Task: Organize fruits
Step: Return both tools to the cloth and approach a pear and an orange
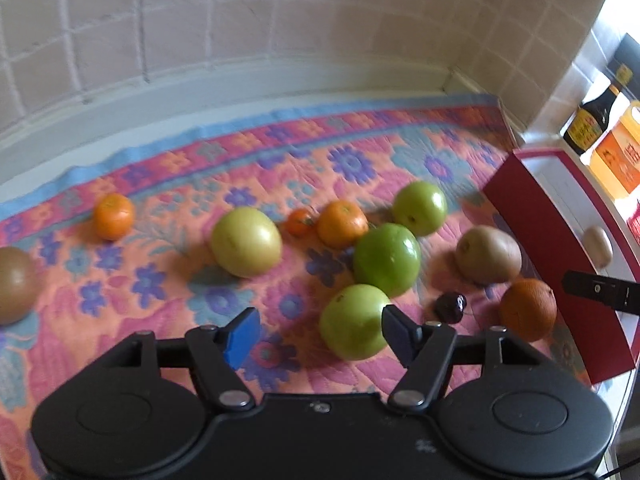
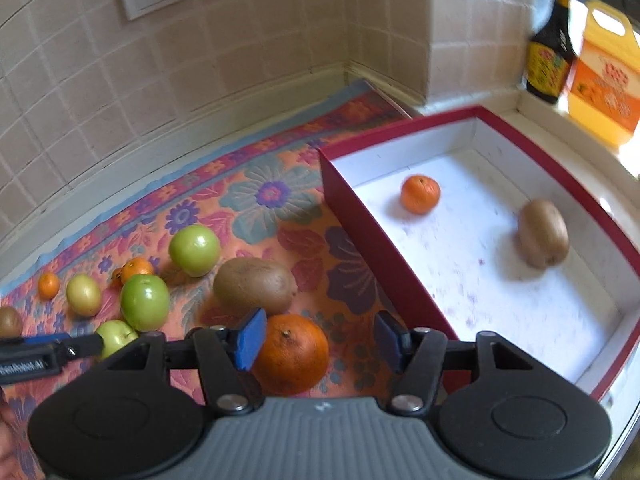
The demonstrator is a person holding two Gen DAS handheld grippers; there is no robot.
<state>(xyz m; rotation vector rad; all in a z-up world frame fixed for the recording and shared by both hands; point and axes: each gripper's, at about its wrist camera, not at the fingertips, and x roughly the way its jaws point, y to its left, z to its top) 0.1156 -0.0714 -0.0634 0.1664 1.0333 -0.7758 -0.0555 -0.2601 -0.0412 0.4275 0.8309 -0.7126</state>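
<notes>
A flowered cloth (image 1: 160,280) covers a counter against a tiled wall (image 1: 200,20). Fruit lies scattered on it; a red box (image 2: 360,220) holds a kiwi (image 2: 543,233). Left gripper (image 1: 316,338) and right gripper (image 2: 318,340) both gape, empty.

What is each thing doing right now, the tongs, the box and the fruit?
Left tongs: open, nothing gripped, green apple between.
Right tongs: open, big orange between, not gripped.
Red box: open, no lid.
Small orange: in box.
Kiwi: in box.
Brown kiwi: on cloth.
</notes>
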